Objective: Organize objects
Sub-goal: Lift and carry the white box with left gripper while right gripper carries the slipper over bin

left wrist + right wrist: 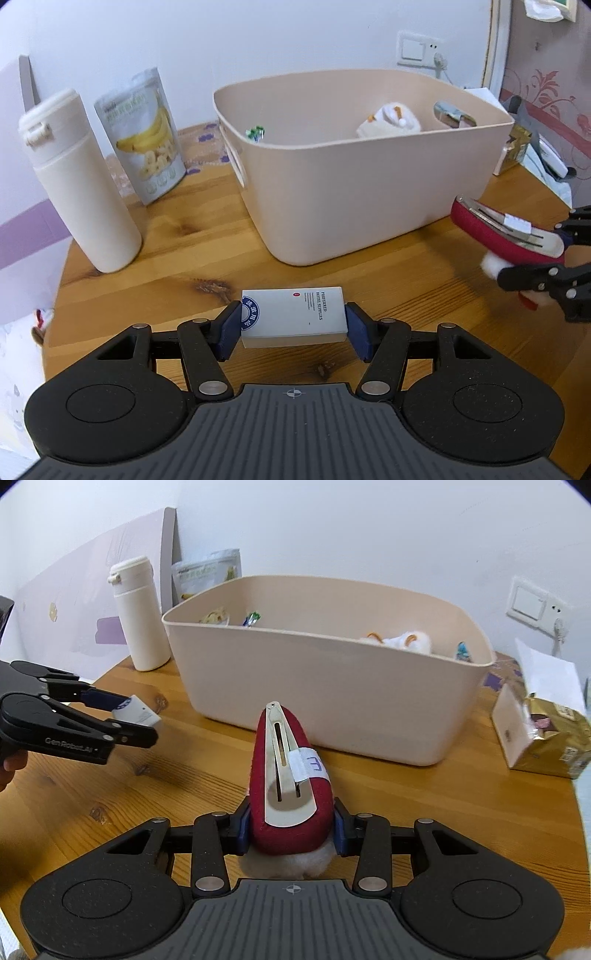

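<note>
My left gripper (293, 325) is shut on a small grey box (295, 315) printed with hotel-supplies text, held just above the wooden table (184, 236) in front of the beige bin (369, 192). The same box (137, 710) and left gripper (138, 720) show at the left of the right wrist view. My right gripper (290, 823) is shut on a red plush hair clip (290, 775) with a metal snap plate and white fluff, pointing at the bin (332, 694). The clip (506, 232) also appears at the right of the left wrist view.
Inside the bin lie a white plush item (388, 122) and a small green wrapper (255, 133). A cream bottle (77, 177) and a banana-chip pouch (144, 136) stand left of the bin. A gold box (546, 738) sits right of it. A wall is behind.
</note>
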